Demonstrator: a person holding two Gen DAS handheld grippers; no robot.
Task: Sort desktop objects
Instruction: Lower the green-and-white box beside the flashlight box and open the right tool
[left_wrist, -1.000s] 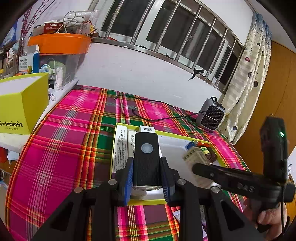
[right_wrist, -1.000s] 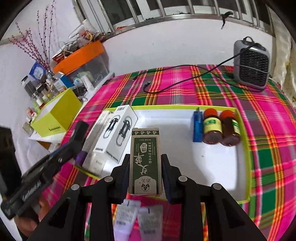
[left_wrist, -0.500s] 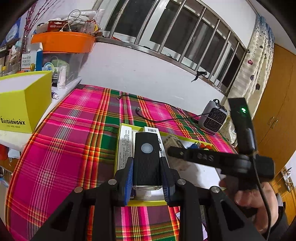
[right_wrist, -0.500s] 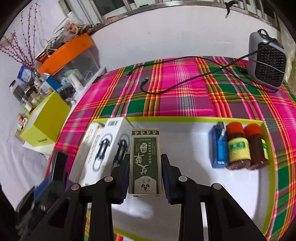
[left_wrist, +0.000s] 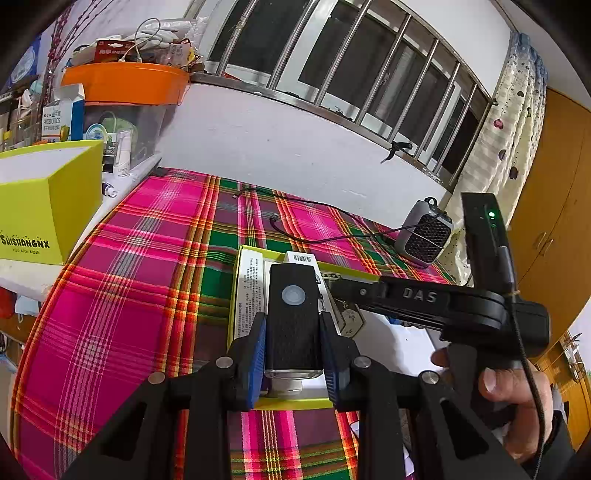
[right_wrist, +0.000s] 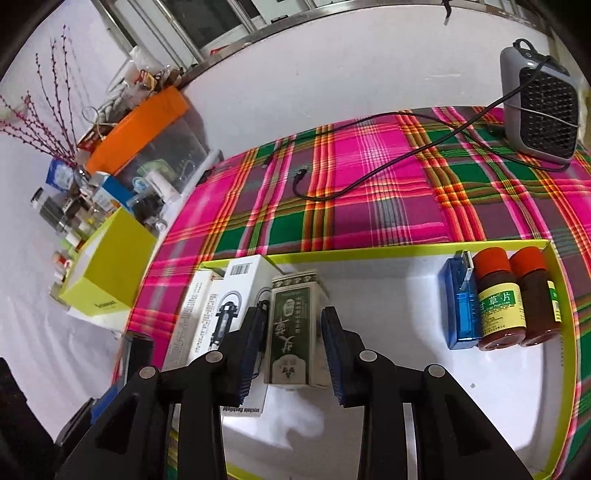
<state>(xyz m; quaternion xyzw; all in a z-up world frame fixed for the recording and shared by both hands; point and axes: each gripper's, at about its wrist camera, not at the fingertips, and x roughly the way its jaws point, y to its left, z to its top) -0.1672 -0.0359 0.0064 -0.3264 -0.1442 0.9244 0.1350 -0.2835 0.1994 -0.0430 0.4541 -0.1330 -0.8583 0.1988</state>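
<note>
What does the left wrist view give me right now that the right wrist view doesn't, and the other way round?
Left wrist only: the black device clamped in the left gripper, the right hand, the curtain.
Right wrist only: the green box between the right gripper's slightly parted pads, the blue USB stick, two red-capped bottles.
Both: the yellow-rimmed tray, white boxes, heater, plaid cloth.

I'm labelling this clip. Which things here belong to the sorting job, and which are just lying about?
Job:
left gripper holding black device
right gripper around green box
yellow tray
white carabiner box
blue USB stick
two red-capped bottles

Lying about:
heater
black cable
yellow box
orange bin
</note>
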